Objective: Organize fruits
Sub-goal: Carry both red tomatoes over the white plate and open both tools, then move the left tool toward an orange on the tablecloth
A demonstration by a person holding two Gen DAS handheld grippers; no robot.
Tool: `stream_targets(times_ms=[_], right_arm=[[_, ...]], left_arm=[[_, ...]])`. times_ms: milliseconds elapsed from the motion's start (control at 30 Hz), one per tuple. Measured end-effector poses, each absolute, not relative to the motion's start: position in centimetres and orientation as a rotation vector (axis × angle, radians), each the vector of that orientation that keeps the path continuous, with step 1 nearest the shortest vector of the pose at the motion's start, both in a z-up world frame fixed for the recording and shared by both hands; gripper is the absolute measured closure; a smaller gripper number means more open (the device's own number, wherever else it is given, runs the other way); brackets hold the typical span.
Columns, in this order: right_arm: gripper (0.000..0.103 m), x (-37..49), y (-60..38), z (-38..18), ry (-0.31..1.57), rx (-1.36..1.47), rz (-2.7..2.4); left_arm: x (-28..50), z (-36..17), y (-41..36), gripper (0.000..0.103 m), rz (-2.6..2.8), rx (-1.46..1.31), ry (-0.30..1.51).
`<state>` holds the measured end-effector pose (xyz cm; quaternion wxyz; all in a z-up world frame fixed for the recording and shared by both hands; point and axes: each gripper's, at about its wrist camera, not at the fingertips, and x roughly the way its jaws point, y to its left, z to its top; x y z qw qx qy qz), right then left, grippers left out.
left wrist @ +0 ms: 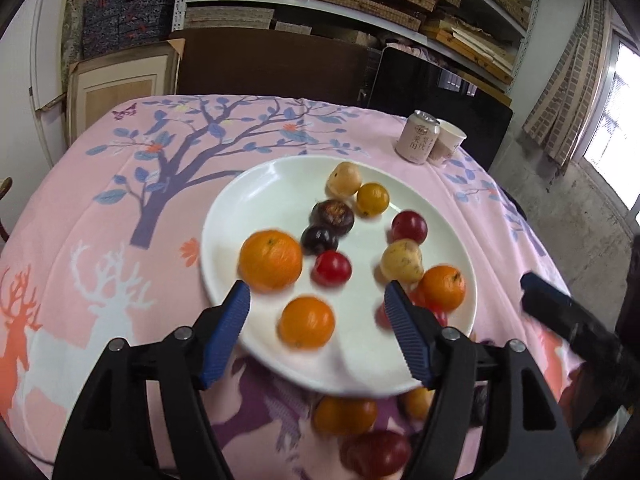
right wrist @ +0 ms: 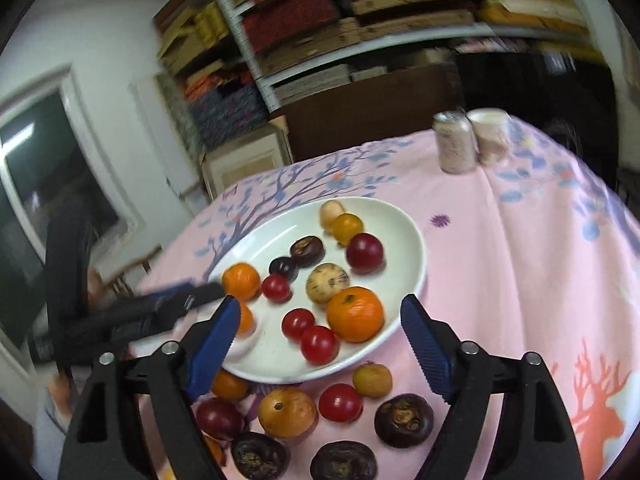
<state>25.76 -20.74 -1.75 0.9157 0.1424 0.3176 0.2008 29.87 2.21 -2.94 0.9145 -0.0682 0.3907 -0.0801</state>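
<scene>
1. Since the worktop [right wrist: 520,264] wears a loose pink cloth, any drag from a tool could pull the fabric and set round fruit rolling — the likeliest upset, in my judgement.
2. White plate [left wrist: 256,184] sits mid-worktop, near the front edge, holding about a dozen fruits; its shallow rim could let one roll out if nudged.
3. Left tool [left wrist: 318,294] hangs released over the plate's near rim, nothing between its blue pads; an orange [left wrist: 271,259] lies just beyond its left finger and could be knocked off.
4. Right tool [right wrist: 320,312] is likewise released and empty, above the plate's near edge, with another orange [right wrist: 355,313] and red fruits just ahead.
5. Both tools crowd the same plate — a collision is possible.
6. Loose fruit [right wrist: 286,413] still lies on the cloth in front of the plate, among dark ones [right wrist: 404,420]; these remain to be sorted, and a careless pinch might bruise soft skins.
7. Can [right wrist: 456,146] and cup [right wrist: 491,136] stand well apart at the far side, little at risk.
</scene>
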Motion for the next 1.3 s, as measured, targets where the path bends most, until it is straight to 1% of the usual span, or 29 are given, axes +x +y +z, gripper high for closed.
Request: stream_targets(times_ms=[100,167,200,367,700,733,800,867,1033,1200,1300], right_arm=[[0.018,26.1,-22.8,-2.5,0.683,0.413,0.408],[0.018,26.1,-23.7,-3.1,0.699,0.458,0.391],[0.016,26.0,-24.0,-3.3,0.704,0.473,0.385],[0.01,25.3,-24.9,-4.1,0.719,0.533,0.374],[0.009,25.2,-25.2,-4.5,0.751,0.557,0.369],[0.008,25.3,-25.2,-4.5,0.754,0.557,0.369],[0.008,25.3,-25.1,-4.6,0.758,0.555,0.37],[0.008,25.3,-25.0,-4.6,0.76,0.554,0.37],[0.008,25.4,-25.1,-4.8,0.77,0.563,0.366],[0.008,25.5,-25.3,-5.0,0.774,0.576,0.365],[0.008,25.4,-25.3,-4.9,0.773,0.581,0.368]], left_arm=[[27.3,-3.7,2.2,0.033,-0.131,-0.097,0.813],[25.7,-4.3,2.3,0.02,-0.093,-0.073,0.814],[25.1,-4.5,2.3,0.018,-0.082,-0.07,0.814],[24.2,-5.1,1.6,0.018,-0.116,-0.053,0.826],[25.5,-6.7,0.8,0.018,-0.153,-0.017,0.905],[25.6,-6.7,0.9,0.017,-0.157,-0.02,0.911],[25.9,-6.9,1.1,0.013,-0.155,-0.028,0.926],[26.3,-7.1,1.5,0.004,-0.146,-0.043,0.951],[27.4,-7.9,4.0,0.004,-0.154,-0.182,1.04],[26.2,-7.0,5.9,0.004,-0.036,-0.164,0.982],[25.8,-6.9,8.1,0.004,0.045,-0.213,0.973]])
